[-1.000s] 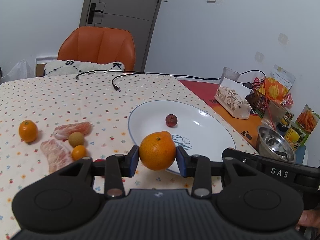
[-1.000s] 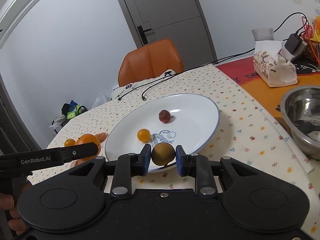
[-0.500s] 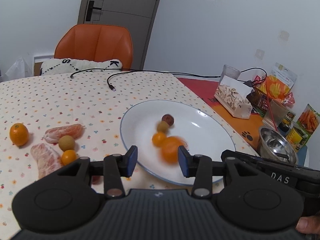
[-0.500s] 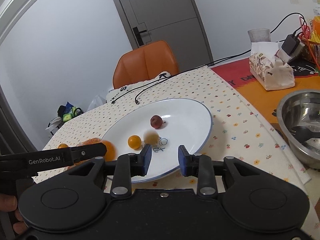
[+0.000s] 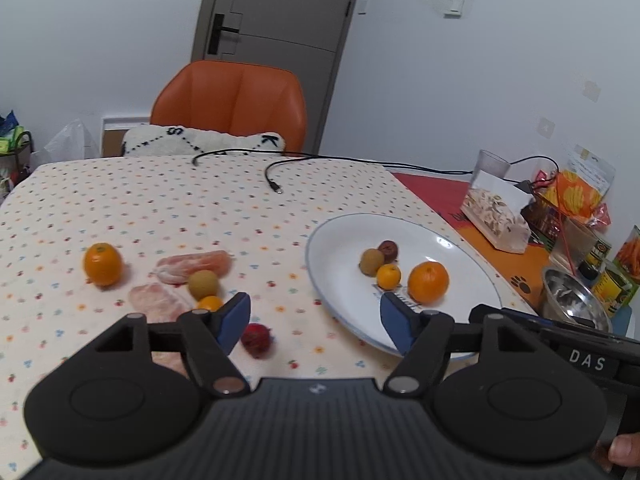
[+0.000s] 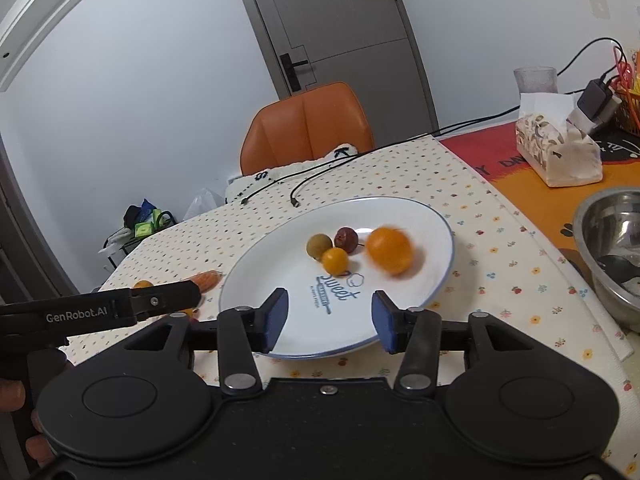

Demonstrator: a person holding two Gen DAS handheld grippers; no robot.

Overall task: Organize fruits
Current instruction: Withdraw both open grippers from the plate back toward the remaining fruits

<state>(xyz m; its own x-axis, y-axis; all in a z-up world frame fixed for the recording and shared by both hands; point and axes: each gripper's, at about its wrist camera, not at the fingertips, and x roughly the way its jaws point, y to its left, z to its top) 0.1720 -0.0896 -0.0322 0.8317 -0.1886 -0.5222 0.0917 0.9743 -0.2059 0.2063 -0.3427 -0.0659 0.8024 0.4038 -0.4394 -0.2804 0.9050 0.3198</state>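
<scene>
— Both let go: left gripper (image 5: pixel 316 316) and right gripper (image 6: pixel 326 318) now gape, holding nothing.
— And the fruit?
— Orange (image 5: pixel 428 282) sits on the plate (image 5: pixel 460 248) beside the kumquat (image 5: pixel 388 276), brown fruit (image 5: pixel 371 262) and dark one (image 5: pixel 388 251).

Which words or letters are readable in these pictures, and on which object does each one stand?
"Sweet": plate, blue print; smaller line beneath unreadable.
"GenRobot.AI": left gripper.
"DAS": right gripper.
"S" and "K": cushion.
Snack packets and cans: print too small.
</scene>
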